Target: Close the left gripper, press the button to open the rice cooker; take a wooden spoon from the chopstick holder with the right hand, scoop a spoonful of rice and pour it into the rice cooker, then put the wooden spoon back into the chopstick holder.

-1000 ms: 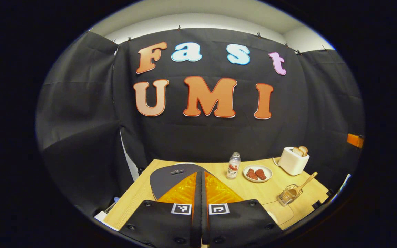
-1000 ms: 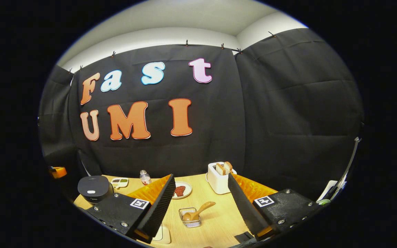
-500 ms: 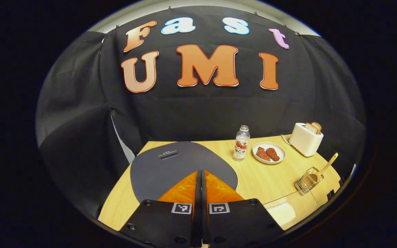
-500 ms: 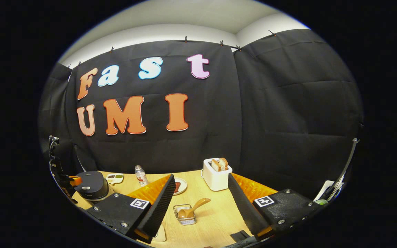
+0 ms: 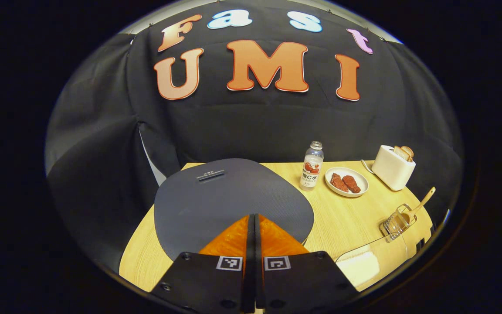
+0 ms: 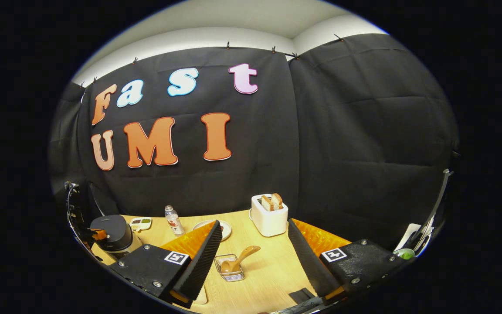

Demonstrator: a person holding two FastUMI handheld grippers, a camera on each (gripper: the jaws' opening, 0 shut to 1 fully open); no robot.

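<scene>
The rice cooker's dark grey lid [image 5: 216, 205] is closed and lies right under my left gripper [image 5: 254, 216], which is shut with nothing held, its tips over the lid's near edge. In the right gripper view the rice cooker [image 6: 112, 233] stands at the table's far left, with the left gripper [image 6: 97, 235] against its left side. My right gripper [image 6: 254, 224] is open and empty, above the table. Below and between its fingers sits the wire chopstick holder [image 6: 230, 267] with the wooden spoon [image 6: 241, 259] leaning in it. A clear container of rice [image 5: 357, 265] lies near the table's front edge.
On the wooden table [image 5: 342, 218] stand a small bottle [image 5: 311, 166], a plate of meat [image 5: 346, 182] and a white toaster [image 5: 392, 162] with bread. A small dish [image 6: 140, 223] lies behind the cooker. Black cloth walls close in the back and sides.
My left gripper has moved down and forward over the cooker, whose lid now looks much larger. The right gripper has drifted slightly and stays open.
</scene>
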